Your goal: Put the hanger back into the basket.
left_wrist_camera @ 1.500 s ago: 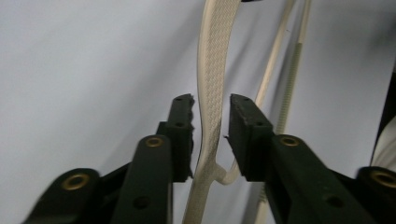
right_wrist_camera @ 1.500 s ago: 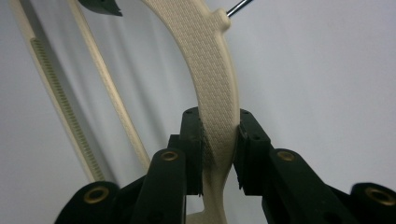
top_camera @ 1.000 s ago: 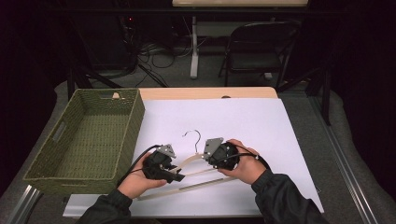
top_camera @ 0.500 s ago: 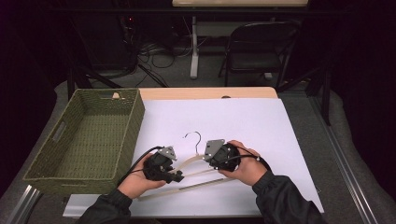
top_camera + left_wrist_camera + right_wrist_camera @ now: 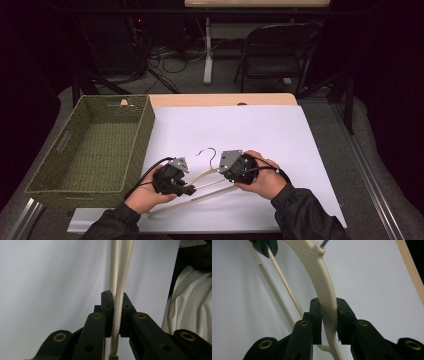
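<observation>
Cream plastic hanger (image 5: 207,181) sits low centre on the white sheet (image 5: 260,135) covering the table (image 5: 220,99), its metal hook (image 5: 206,152) pointing to 12 o'clock. Both tools are clamped on it. Left tool (image 5: 186,189) pinches the thin bar (image 5: 117,312) of the hanger, jaws closed tight with the bar between them in the left gripper view. Right tool (image 5: 221,171) grips the textured shoulder arm (image 5: 324,300), jaws pressed on both sides, just below the hook neck. The hanger looks slightly raised or tilted; cannot tell for sure whether it is clear of the sheet.

Step in hand, as I judge it: two-handed grasp made, lift and carry about to begin. Next move likely calls for raising both tools together, keeping the hanger level, and swinging toward 10 o'clock, where the green woven basket (image 5: 145,135) stands at the table's left edge. Watch the hook so it clears the basket rim.

Basket is empty, bare woven floor visible, handle slot in the near-left wall.
</observation>
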`<act>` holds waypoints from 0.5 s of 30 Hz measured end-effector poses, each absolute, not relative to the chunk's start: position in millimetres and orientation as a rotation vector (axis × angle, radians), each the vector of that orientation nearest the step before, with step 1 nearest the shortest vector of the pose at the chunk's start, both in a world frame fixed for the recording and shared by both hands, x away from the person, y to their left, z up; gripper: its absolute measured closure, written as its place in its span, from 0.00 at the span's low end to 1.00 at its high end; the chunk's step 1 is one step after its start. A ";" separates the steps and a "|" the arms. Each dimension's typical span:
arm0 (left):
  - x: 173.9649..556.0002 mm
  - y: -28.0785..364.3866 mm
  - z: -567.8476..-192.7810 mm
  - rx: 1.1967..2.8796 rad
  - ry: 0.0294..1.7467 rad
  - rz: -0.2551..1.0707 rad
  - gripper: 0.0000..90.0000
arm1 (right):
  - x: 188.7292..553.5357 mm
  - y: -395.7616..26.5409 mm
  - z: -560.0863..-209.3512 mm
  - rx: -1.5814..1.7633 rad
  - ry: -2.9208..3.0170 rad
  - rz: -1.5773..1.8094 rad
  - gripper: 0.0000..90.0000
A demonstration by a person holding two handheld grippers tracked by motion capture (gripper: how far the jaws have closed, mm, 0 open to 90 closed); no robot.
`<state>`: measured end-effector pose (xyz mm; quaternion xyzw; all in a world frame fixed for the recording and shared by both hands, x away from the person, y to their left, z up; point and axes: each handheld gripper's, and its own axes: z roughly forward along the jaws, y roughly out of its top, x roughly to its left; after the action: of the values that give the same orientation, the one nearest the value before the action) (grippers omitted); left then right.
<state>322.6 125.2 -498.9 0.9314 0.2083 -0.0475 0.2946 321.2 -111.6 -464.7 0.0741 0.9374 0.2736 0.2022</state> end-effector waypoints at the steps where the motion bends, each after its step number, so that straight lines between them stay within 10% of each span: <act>1: 322.2 125.0 -498.3 2.481 0.557 -0.123 0.96 | 321.2 -111.5 -464.4 0.202 2.615 0.761 0.85; 15: 322.0 126.1 -498.7 2.440 0.550 -0.115 0.96 | 324.6 -113.5 -463.9 0.230 2.603 0.777 0.84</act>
<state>322.0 126.1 -498.7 0.9254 0.2085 -0.0436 0.3136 324.6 -113.5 -463.9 0.0827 0.9343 0.2788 0.2063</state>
